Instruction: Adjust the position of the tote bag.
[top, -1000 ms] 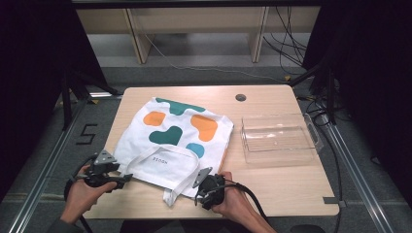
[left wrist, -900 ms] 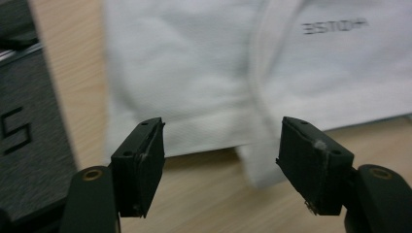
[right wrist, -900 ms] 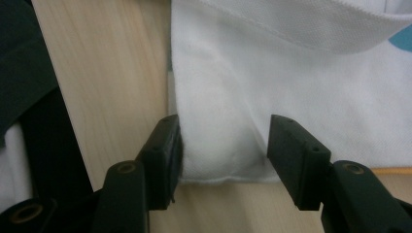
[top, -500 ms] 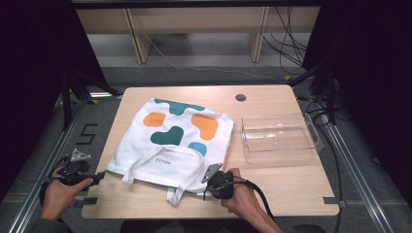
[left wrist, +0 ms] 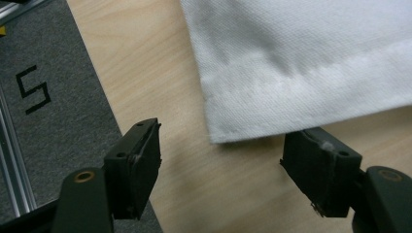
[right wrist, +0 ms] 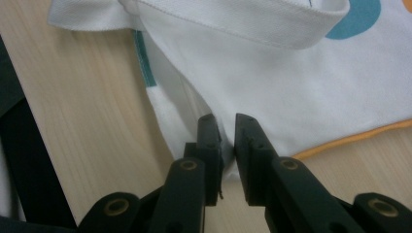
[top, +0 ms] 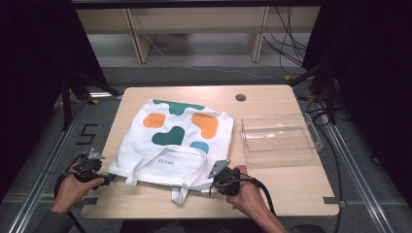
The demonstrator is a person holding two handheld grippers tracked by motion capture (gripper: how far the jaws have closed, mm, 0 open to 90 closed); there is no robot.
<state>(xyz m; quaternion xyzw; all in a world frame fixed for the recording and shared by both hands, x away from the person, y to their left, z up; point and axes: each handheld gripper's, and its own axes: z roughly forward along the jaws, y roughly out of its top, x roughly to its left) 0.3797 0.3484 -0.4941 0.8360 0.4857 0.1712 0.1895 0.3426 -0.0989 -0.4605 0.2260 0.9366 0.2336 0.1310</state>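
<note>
Right tongs had pinched the tote bag's near corner for lifting; left tongs, just widening, stood open with nothing between them, at the other corner.

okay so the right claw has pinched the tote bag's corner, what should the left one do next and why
Probably ease the left claw forward a little and close it on the near-left corner of the tote bag. Its jaws, which have just been opening, stand wide with that corner just ahead of them and nothing between them, while the right claw is already shut on the bag's other near corner.
</note>
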